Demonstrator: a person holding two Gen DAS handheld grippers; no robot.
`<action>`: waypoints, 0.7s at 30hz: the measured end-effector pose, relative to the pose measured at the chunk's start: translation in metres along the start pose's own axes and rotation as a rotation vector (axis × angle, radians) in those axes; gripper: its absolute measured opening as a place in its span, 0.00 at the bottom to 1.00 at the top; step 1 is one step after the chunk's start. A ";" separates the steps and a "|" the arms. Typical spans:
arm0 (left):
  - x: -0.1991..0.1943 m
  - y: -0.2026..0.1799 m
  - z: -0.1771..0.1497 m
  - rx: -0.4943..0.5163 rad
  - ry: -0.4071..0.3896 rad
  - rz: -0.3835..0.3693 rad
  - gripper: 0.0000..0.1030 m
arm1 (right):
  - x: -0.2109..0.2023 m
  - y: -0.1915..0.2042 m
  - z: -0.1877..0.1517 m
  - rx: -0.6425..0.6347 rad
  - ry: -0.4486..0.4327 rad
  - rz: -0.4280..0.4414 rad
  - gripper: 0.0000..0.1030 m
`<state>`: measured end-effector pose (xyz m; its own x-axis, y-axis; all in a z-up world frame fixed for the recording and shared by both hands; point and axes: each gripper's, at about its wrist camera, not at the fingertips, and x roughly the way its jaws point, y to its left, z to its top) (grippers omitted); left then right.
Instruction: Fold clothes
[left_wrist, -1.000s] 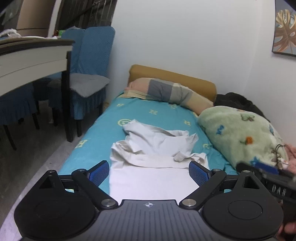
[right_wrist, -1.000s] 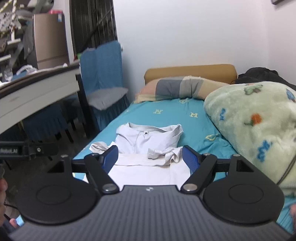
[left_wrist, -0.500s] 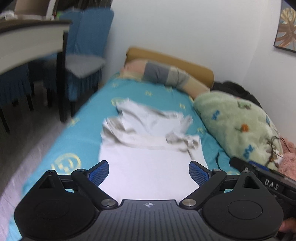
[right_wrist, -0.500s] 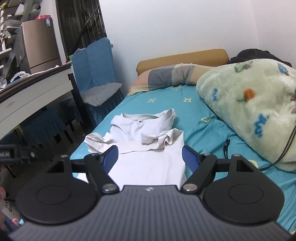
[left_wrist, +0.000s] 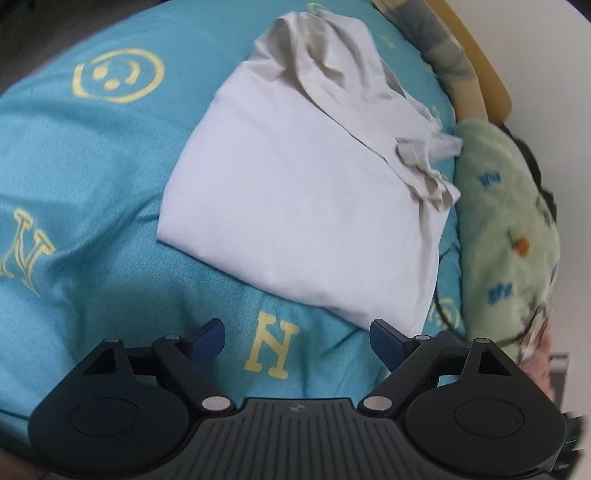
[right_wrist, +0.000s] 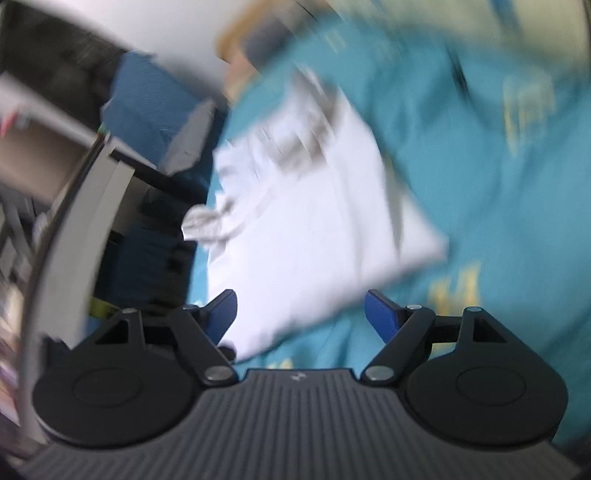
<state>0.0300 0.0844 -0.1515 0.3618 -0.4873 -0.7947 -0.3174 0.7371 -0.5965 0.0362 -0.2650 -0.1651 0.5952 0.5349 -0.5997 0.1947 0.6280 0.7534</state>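
A white shirt (left_wrist: 306, 192) lies partly folded on the teal bed sheet (left_wrist: 81, 177), its smooth folded body toward me and its crumpled collar and sleeves at the far end. My left gripper (left_wrist: 297, 339) is open and empty, above the sheet just short of the shirt's near edge. In the blurred right wrist view the same shirt (right_wrist: 306, 236) lies ahead. My right gripper (right_wrist: 300, 314) is open and empty, over the shirt's near edge.
A green fleece blanket (left_wrist: 506, 221) lies bunched along the right side of the bed. A striped pillow (left_wrist: 443, 48) and headboard are at the far end. A blue chair (right_wrist: 147, 99) and a white table (right_wrist: 85, 206) stand left of the bed.
Both grippers have tilted down and moved in toward the bed, so the views now look down on the shirt instead of across the room. The right one is moving fast and blurred.
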 end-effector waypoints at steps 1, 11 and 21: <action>0.001 0.004 0.002 -0.026 0.002 -0.021 0.85 | 0.007 -0.010 -0.001 0.066 0.023 0.013 0.75; 0.025 0.005 0.007 -0.145 0.054 -0.187 0.85 | 0.033 -0.033 0.014 0.225 -0.059 -0.001 0.11; 0.010 0.029 0.015 -0.345 -0.104 -0.216 0.71 | -0.001 0.006 0.025 0.068 -0.211 0.238 0.07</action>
<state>0.0373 0.1080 -0.1752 0.5332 -0.5510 -0.6420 -0.4930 0.4142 -0.7651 0.0561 -0.2760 -0.1534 0.7771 0.5290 -0.3408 0.0779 0.4565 0.8863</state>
